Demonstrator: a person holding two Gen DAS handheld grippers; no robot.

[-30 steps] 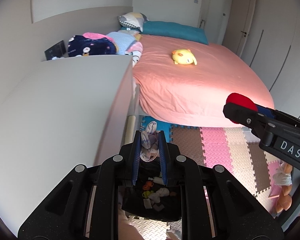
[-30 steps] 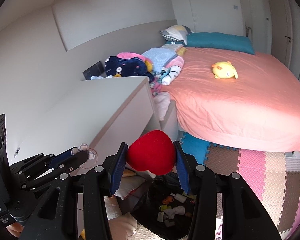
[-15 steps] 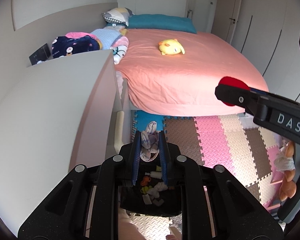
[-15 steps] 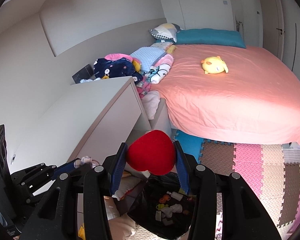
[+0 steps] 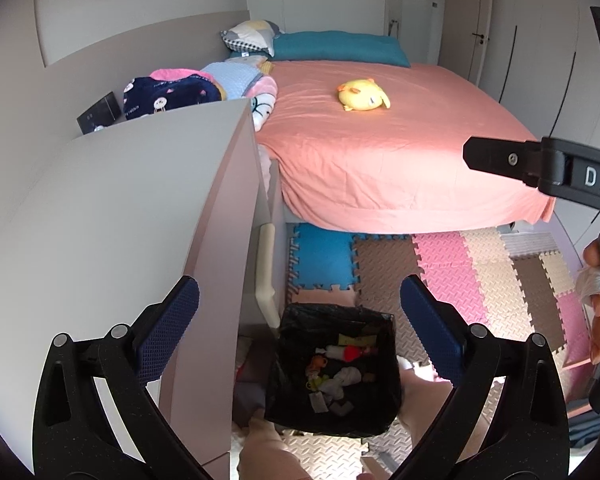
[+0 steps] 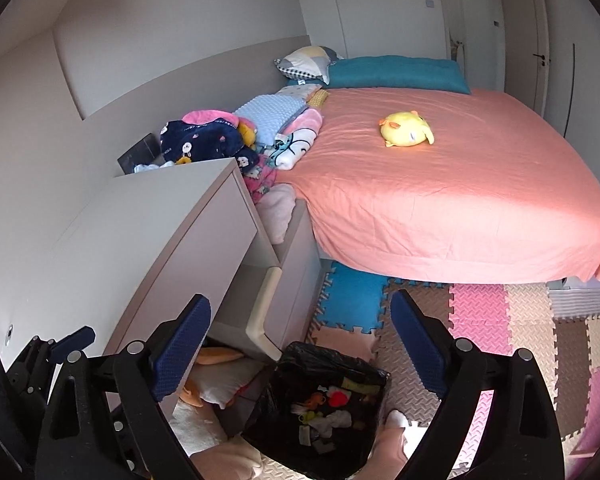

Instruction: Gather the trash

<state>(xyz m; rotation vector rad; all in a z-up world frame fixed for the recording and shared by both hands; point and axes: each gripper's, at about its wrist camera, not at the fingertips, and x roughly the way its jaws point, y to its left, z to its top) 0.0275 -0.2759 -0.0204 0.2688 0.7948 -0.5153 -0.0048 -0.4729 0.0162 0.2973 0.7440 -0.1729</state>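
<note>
Left tongs: jaws spread wide and opening, blue pads apart, nothing between them. They pointed steeply down over the bin.

Right tongs: jaws likewise wide and opening, nothing held. From the left wrist view one black arm of the right tongs crossed the right edge of the frame, with fingers of the person's hand around its grip.

Trash bin: a square bin with a black liner, standing on the floor below and between the pads of both tongs, well apart from them. It stood just beside the foot of the pale cabinet.

Trash in the bin: a red piece, an orange piece, white crumpled scraps and small paper bits, all lying on the liner's bottom. In the right wrist view the red piece lay near the bin's middle, under the gap of the right tongs.

Floor: interlocking foam mats in blue, brown, pink and cream, running under the bed's edge.

Bed: covered by a salmon sheet, with a yellow plush toy lying on it, a teal pillow at the head, and a heap of folded blankets along the wall side.

Beside the bin, against the cabinet: soft pale and orange items on the floor, not clearly identifiable.
</note>
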